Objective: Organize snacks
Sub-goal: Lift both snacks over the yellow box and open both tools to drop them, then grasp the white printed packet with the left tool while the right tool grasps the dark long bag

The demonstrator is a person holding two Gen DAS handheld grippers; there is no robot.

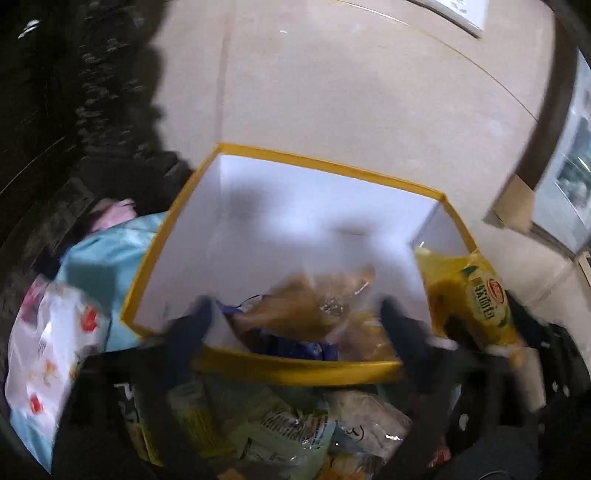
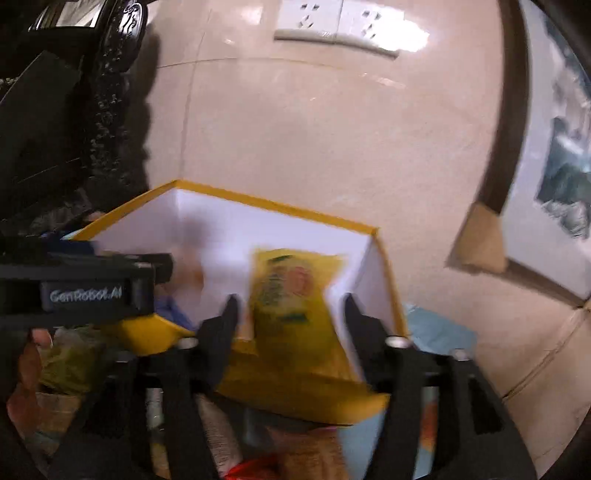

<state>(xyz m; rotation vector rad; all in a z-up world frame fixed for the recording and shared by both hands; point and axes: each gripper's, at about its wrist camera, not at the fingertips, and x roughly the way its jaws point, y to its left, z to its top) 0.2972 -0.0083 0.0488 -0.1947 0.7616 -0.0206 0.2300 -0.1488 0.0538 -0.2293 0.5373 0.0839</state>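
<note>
A yellow-rimmed box with white inner walls stands against the wall; it also shows in the right wrist view. My left gripper is open over the box's near rim, and a clear packet of brown bread lies blurred between its fingers inside the box. My right gripper is open over the box, with a yellow snack packet between its fingers; whether it touches them I cannot tell. The same yellow packet shows at the box's right wall.
Several loose snack packets lie in front of the box. A light blue bag and a white packet with red marks lie to its left. Wall sockets are above. A dark object stands at left.
</note>
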